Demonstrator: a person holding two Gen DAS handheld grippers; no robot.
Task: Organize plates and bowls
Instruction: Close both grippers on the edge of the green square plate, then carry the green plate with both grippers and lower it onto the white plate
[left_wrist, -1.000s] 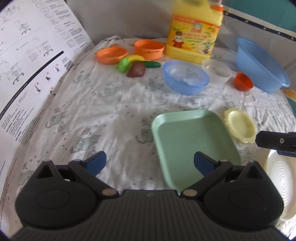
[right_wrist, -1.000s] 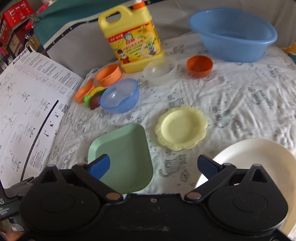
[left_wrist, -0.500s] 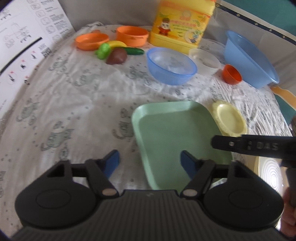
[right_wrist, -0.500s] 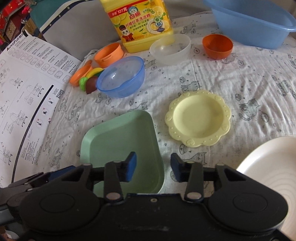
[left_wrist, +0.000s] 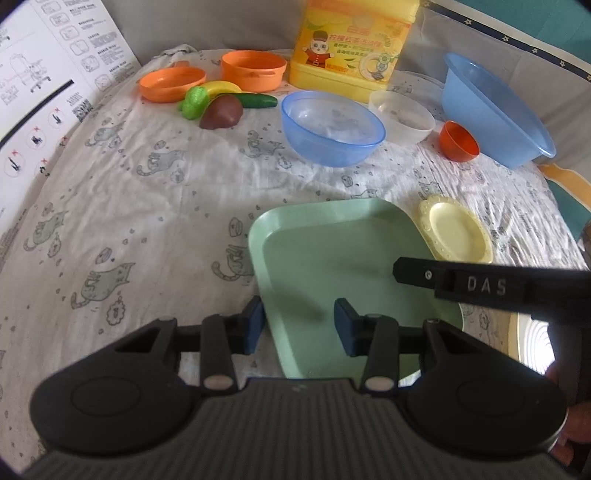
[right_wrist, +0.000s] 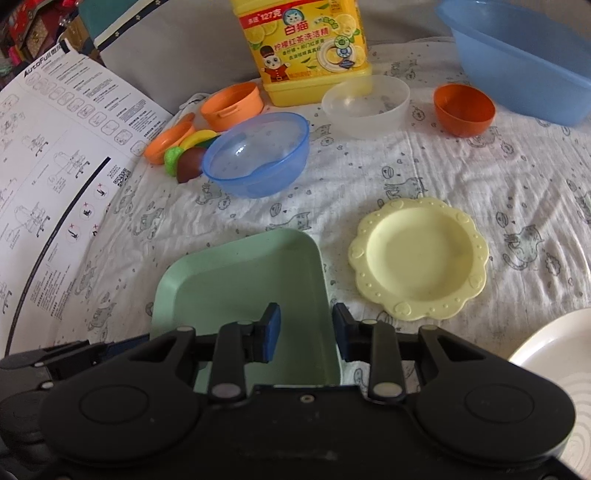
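We have the left hand-held gripper (left_wrist: 297, 325) and the right hand-held gripper (right_wrist: 304, 332) each straddling an opposite rim of the green square plate (right_wrist: 243, 284), jaws closing, pads not visibly pressing yet. The plate lies flat on the cat-print cloth (left_wrist: 147, 192), just beside the yellow scalloped plate (right_wrist: 419, 258). If one side bites before the other, we judge the plate could tip or skid into its yellow neighbour. Being nearly square, it has no clear long axis; one rounded corner points toward the blue bowl (right_wrist: 258, 155).
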